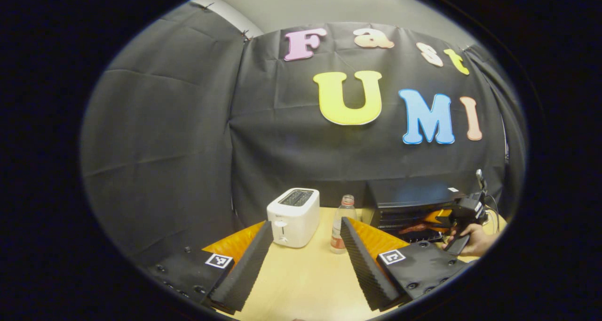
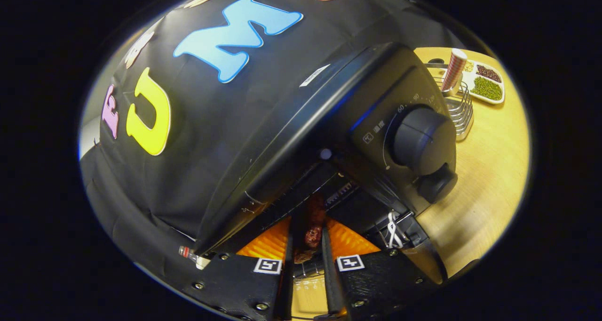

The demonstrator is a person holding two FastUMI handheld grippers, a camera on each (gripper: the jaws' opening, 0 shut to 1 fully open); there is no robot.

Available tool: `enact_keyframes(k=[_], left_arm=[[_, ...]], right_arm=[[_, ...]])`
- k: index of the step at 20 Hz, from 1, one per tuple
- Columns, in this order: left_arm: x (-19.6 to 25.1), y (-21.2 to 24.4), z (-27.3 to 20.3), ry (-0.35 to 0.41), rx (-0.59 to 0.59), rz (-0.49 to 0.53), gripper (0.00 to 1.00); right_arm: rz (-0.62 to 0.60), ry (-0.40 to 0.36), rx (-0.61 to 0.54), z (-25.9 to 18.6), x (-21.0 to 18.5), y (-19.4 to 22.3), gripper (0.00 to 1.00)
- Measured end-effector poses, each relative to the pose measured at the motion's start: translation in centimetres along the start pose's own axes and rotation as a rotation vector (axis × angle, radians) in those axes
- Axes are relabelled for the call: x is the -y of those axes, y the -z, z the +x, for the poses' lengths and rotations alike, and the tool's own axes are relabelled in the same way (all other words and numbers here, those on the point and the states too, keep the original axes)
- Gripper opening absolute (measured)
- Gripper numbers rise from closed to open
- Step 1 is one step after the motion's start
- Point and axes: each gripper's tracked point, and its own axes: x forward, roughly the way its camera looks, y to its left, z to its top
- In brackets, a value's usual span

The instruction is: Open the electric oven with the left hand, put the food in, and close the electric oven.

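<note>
Left gripper view, lower left of the frame: left claw spread wide, nothing between its fingers, held above the pale worktop. Just right of lower centre: white toaster, then a clear bottle with a red label, standing upright beside it. Farther right, against the booth wall: black electric oven, door down, reddish food at its mouth. At the lower right edge: a hand holding the right gripper at the oven opening.

Right gripper view, bottom centre of the frame: right claw nearly closed, both fingers pressed on a dark red piece of food, reaching into the open oven. Right of centre: large control knob, a smaller one below. Upper right: wire rack, striped cup, tray of beans on the worktop.
</note>
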Motion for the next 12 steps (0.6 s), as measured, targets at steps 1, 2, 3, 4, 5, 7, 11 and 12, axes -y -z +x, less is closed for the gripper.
enact_keyframes(k=[1, 2, 3, 4, 5, 7, 11, 12], left_arm=[[0.2, 0.0, 0.0, 0.003, 0.001, -0.003, 1.0], [0.4, 0.0, -0.1, 0.006, 0.002, -0.005, 0.97], [0.6, 0.0, -0.2, 0.008, 0.006, -0.006, 0.97], [0.8, 0.0, -0.2, 0.008, 0.006, -0.007, 0.97], [1.0, 0.1, -0.3, 0.01, 0.005, -0.011, 0.97], [1.6, 0.0, -0.6, 0.015, 0.005, -0.023, 1.0], [3.6, -0.5, -1.2, 0.037, 0.017, -0.024, 0.97], [4.2, -0.7, -1.4, 0.047, 0.02, -0.024, 0.97]], right_arm=[[-0.043, 0.019, -0.006, -0.1, 0.4, 0.1, 0.33], [-0.087, 0.036, -0.006, -0.3, 0.7, 0.0, 0.36], [-0.121, 0.045, -0.005, -0.5, 0.9, -0.2, 0.38], [-0.146, 0.052, 0.002, -0.8, 1.1, -0.4, 0.58], [-0.163, 0.05, 0.013, -1.2, 1.1, -0.8, 0.65], [-0.18, 0.043, 0.016, -2.1, 0.9, -1.3, 0.97], [-0.267, 0.036, 0.019, -4.7, 0.8, -1.8, 0.97], [-0.292, 0.03, 0.024, -5.6, 0.7, -2.0, 0.98]])
